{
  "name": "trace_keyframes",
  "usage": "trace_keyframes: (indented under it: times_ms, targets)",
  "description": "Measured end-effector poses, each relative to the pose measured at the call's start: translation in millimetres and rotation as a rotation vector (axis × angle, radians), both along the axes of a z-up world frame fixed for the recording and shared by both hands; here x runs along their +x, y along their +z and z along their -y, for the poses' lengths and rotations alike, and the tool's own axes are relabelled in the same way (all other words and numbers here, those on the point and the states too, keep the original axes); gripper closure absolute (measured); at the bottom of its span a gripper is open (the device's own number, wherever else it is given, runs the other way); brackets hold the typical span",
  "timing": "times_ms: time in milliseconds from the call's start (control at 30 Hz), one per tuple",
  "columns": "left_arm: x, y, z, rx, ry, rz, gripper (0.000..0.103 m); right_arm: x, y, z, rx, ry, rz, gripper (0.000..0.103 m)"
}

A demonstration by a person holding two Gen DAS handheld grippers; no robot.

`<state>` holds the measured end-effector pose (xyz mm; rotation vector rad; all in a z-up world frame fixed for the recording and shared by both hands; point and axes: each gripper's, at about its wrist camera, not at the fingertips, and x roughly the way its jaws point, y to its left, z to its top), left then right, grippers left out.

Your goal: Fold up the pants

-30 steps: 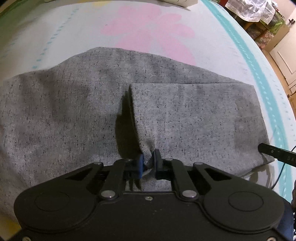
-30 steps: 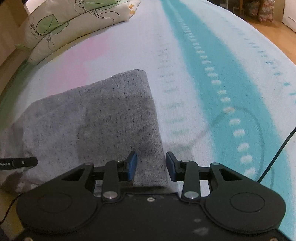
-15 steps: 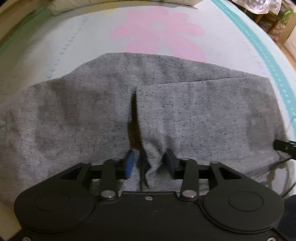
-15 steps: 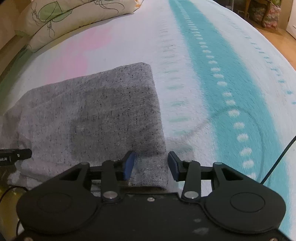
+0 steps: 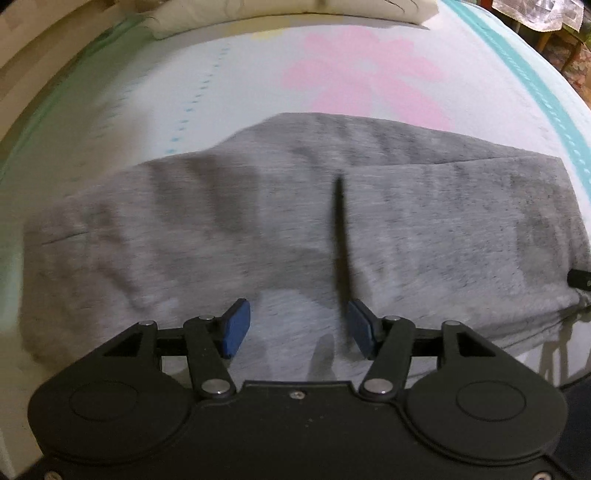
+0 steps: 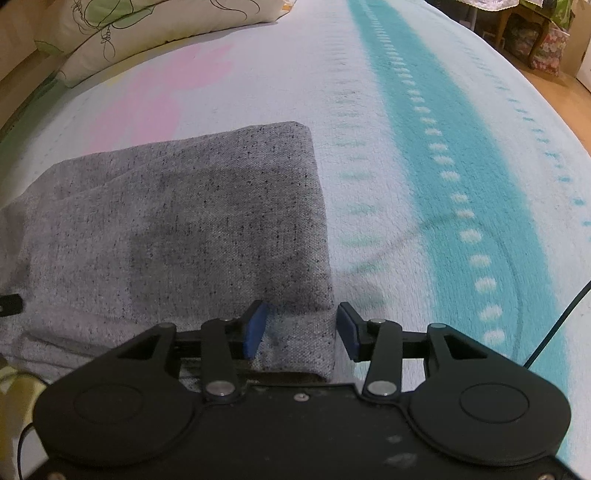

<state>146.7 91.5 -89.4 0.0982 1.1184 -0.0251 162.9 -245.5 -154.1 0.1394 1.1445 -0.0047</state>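
Observation:
Grey speckled pants (image 5: 229,221) lie flat on the bed, with one part folded over on the right (image 5: 461,229); its left edge casts a dark line down the middle. My left gripper (image 5: 297,326) is open just above the near edge of the pants, holding nothing. In the right wrist view the folded pants (image 6: 177,229) fill the left half. My right gripper (image 6: 301,330) is open, its jaws on either side of the folded stack's near right corner (image 6: 299,343).
The bed cover (image 6: 388,122) is pale with a teal dotted stripe (image 6: 461,206) on the right and a pink flower print (image 5: 369,74) behind the pants. A pillow (image 6: 147,26) lies at the head. A black cable (image 6: 557,321) runs at the right edge.
My left gripper has let go of the pinched fabric and opened wide, and it has pulled back. My right gripper stays open at the corner, and has backed off slightly.

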Motion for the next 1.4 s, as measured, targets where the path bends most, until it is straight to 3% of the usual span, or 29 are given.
trace_keyframes:
  times_ms: [400,633,900,1067,1200,1333,1400]
  targets:
    - [-15.8,13.9,-141.7,0.076,0.209,0.000,0.039,1.2,-0.5,-3.1,-0.017,0.009,0.001,0.057]
    - [-9.1,19.4,-218.6,-0.007,0.364,-0.014,0.040,1.6,0.3,-7.5,-0.035,0.016,0.001,0.057]
    - [5.2,-11.2,-244.9,-0.095,0.353,-0.085,0.037,1.0,3.3,-15.8,-0.067,0.028,0.000,0.057]
    - [11.6,-16.0,-237.5,-0.057,0.316,-0.055,0.020,8.5,17.8,-25.5,-0.150,0.063,-0.016,0.057]
    - [14.3,-19.4,-244.3,-0.101,0.329,-0.047,0.011,8.2,44.6,-44.2,-0.216,0.080,0.091,0.057]
    - [13.8,-24.3,-261.3,-0.202,0.371,-0.060,0.008,7.0,66.0,-73.3,-0.150,0.117,0.163,0.057]
    - [14.1,-25.0,-259.3,-0.198,0.362,-0.055,0.008,7.1,67.8,-91.2,-0.105,0.154,0.168,0.057]
